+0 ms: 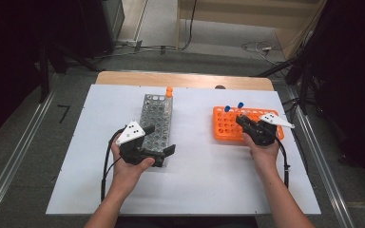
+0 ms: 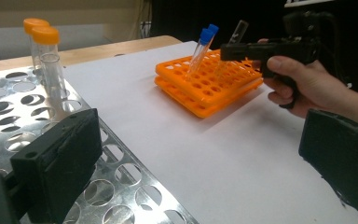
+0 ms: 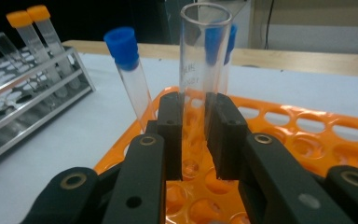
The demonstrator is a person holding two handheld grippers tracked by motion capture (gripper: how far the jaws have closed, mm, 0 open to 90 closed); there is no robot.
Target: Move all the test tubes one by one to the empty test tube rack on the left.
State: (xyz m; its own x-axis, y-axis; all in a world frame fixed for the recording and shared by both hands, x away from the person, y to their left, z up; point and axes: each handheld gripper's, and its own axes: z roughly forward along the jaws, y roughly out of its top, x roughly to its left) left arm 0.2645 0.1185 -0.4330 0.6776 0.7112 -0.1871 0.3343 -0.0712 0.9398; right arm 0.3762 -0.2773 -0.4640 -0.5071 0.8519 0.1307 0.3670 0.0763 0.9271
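Clamped tube, base behind jaws

1. Metal rack lies left of table centre, toward 10 o'clock; two capped tubes stand at its 12 o'clock end.
2. Plastic rack lies at 2 o'clock; two tubes stand along its far edge.
3. Left gripper sits at the metal rack's 6 o'clock end; right gripper over the plastic rack, clamping an uncapped tube.

Two hand-held grippers working at two tube racks

The left gripper is hovering by the metal rack, while the right gripper is reaching over the orange rack.
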